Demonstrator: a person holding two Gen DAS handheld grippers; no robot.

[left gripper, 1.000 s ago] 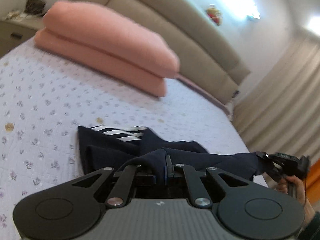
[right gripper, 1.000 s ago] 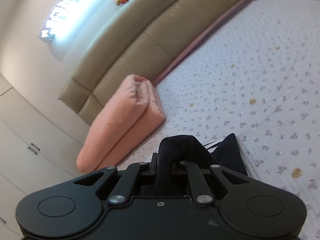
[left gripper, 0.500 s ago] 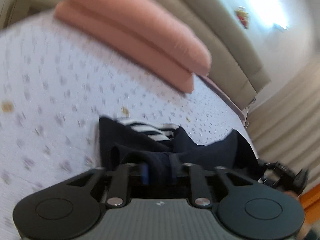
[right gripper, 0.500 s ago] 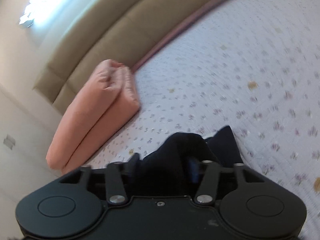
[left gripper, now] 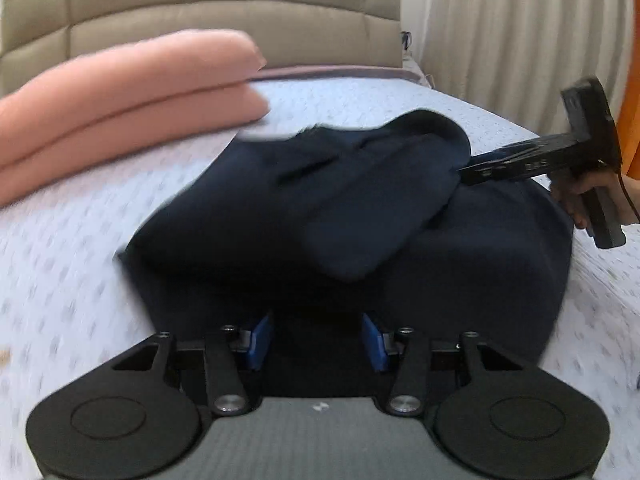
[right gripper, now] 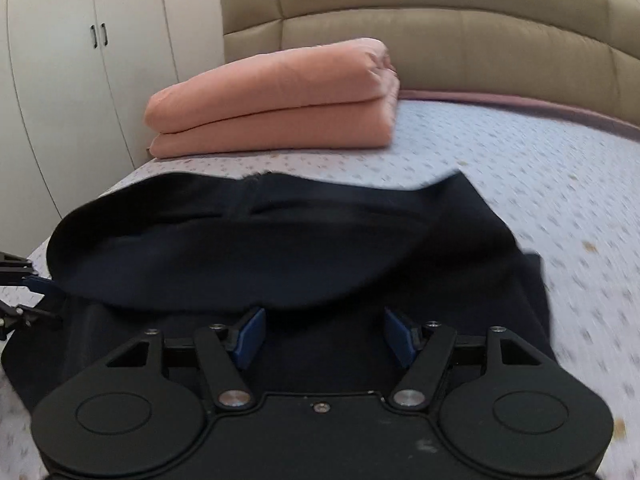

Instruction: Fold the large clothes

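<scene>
Both tools, left (left gripper: 316, 344) and right (right gripper: 324, 336), released above garment (left gripper: 360, 216); loose top fold (right gripper: 240, 252) liable to slide, spoiling alignment.

A folded salmon-pink duvet (right gripper: 276, 100) lies at the head end of the bed's floral lilac sheet (right gripper: 540, 168), near its left edge, just before the padded beige headboard (right gripper: 440, 20). White wardrobe doors (right gripper: 80, 80) stand left (twin dark handles); pleated curtains (left gripper: 520, 40) hang right.

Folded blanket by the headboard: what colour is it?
Plain salmon pink; the folded blanket shows sharpest in the right wrist view.
</scene>
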